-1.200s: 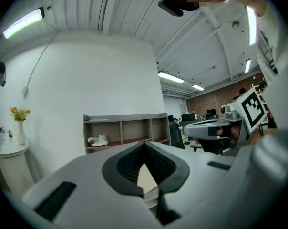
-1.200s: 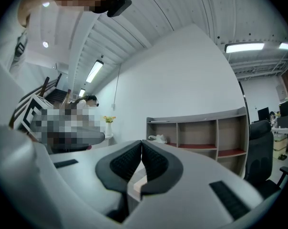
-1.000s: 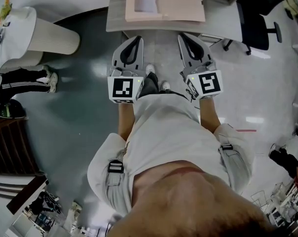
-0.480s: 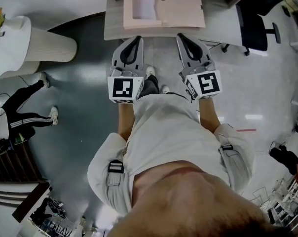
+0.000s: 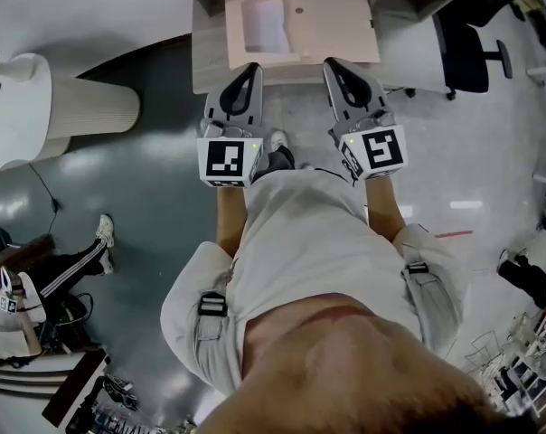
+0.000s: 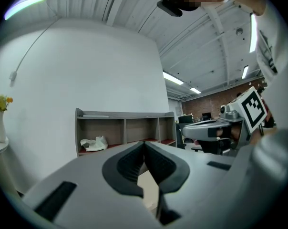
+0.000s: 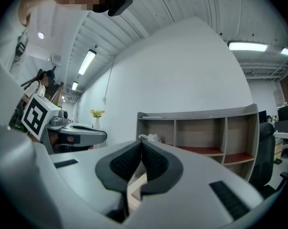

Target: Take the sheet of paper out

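Note:
In the head view a flat pale pink box (image 5: 332,25) lies on a grey desk (image 5: 210,70) straight ahead. A white sheet of paper (image 5: 266,21) shows in the open recess at the box's left end. My left gripper (image 5: 251,69) is held level with its tip over the desk's near edge, just short of the box, jaws pressed together and empty. My right gripper (image 5: 334,65) is alongside it, also shut and empty. The left gripper view shows the left gripper (image 6: 144,143) with its pads meeting. In the right gripper view the right gripper (image 7: 141,143) has its pads touching as well.
A grey shelf unit (image 6: 125,132) stands behind the desk, also visible as the shelf unit (image 7: 196,132). A white round table (image 5: 11,107) is at the left, a black office chair (image 5: 467,43) at the right. Another person's legs (image 5: 83,256) are at the lower left.
The desk and box have come closer, so both gripper tips now reach the desk's near edge. The other person at the left has shifted down the picture.

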Demonstrator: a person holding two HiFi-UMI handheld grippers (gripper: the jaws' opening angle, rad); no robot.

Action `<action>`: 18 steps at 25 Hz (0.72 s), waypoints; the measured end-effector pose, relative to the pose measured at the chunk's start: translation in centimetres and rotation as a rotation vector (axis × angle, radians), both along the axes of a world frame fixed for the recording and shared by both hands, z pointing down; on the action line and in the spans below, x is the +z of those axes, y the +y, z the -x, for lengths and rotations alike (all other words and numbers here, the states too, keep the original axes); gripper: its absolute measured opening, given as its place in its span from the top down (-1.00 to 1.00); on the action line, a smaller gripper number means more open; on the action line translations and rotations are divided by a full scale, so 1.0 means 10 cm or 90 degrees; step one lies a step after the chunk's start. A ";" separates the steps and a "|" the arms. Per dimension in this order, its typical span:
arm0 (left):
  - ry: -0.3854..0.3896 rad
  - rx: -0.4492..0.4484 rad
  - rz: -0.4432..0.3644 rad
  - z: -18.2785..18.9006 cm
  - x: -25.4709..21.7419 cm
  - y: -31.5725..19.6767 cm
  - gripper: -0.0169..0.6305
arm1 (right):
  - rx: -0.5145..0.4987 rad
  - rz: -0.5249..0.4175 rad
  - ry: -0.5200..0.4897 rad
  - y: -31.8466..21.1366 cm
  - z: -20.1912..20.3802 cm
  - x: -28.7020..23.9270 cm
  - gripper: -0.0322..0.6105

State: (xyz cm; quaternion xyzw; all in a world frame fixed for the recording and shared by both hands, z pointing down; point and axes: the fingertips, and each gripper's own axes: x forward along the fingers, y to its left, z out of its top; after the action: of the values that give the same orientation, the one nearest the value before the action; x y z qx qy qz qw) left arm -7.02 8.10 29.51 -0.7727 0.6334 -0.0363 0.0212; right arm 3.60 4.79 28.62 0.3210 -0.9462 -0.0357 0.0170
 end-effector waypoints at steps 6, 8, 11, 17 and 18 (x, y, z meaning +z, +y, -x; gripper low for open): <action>0.003 0.023 -0.007 0.25 -0.07 -0.23 0.88 | 0.023 -0.002 0.008 -0.19 0.24 -0.05 0.84; 0.006 0.031 -0.008 0.35 -0.07 -0.29 0.88 | 0.030 -0.003 0.011 -0.23 0.34 -0.05 0.84; 0.005 0.049 -0.009 0.47 -0.05 -0.36 0.88 | 0.043 -0.003 0.014 -0.29 0.47 -0.03 0.84; 0.007 0.070 -0.002 0.61 0.03 -0.52 0.88 | 0.064 0.015 0.023 -0.43 0.62 0.08 0.84; 0.009 0.072 -0.001 0.63 0.04 -0.55 0.88 | 0.067 0.017 0.024 -0.45 0.63 0.09 0.84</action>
State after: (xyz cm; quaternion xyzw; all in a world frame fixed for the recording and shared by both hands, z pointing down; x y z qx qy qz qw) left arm -13.32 2.60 29.90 -0.8076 0.5887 -0.0291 0.0197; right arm -2.72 0.25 29.49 0.3691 -0.9280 -0.0282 0.0411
